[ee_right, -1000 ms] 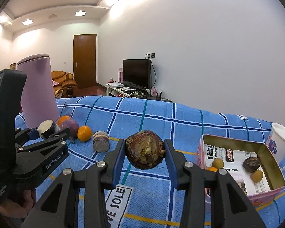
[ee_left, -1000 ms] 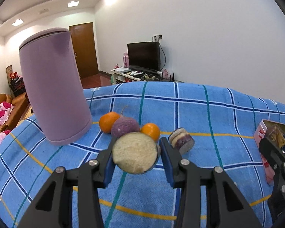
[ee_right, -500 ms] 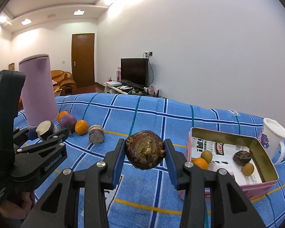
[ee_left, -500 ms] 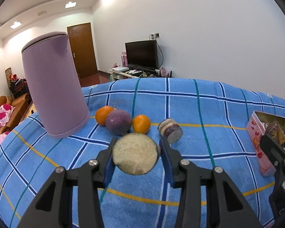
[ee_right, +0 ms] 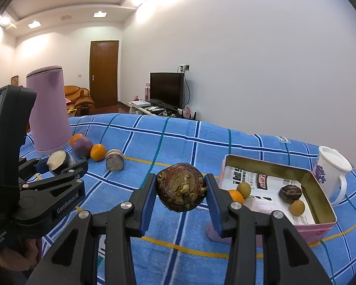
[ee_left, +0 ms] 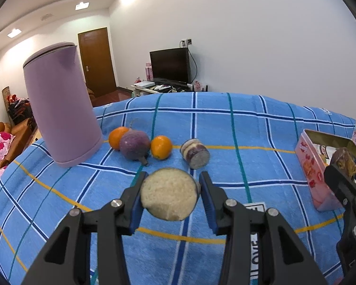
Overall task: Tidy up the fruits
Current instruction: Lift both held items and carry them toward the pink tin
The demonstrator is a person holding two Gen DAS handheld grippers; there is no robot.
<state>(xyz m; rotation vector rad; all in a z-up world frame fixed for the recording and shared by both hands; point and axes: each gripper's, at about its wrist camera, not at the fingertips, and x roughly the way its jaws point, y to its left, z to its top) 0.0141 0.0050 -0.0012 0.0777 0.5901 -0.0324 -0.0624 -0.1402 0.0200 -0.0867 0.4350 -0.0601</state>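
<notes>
Left wrist view shows the left tongs (ee_left: 170, 196) pinching a cut root piece with a pale, grainy round face (ee_left: 169, 194), lifted above the blue checked cloth on the surface (ee_left: 261, 128). Since a second ago the tall lilac kettle (ee_left: 61, 104), the two small oranges (ee_left: 161, 147), the round purple root with a stem (ee_left: 134, 147) and the short purple-and-white cut piece (ee_left: 195, 153) have slid left and farther away in this view, so both hands are travelling toward the open pink tin box lined with printed paper (ee_right: 319, 191).

In the right wrist view the right tongs (ee_right: 180, 187) are clamped on a dark brown, scaly round root (ee_right: 180, 187), held in the air just left of the box, which now sits closer than before. Inside it already lie one small orange, two small yellowish fruits and one dark brown round piece (a white mug with blue flowers (ee_right: 331, 172) stands just beside it).

I judge the carrying step is almost done; next comes lowering each piece into the box, and four items stay by the kettle.
</notes>
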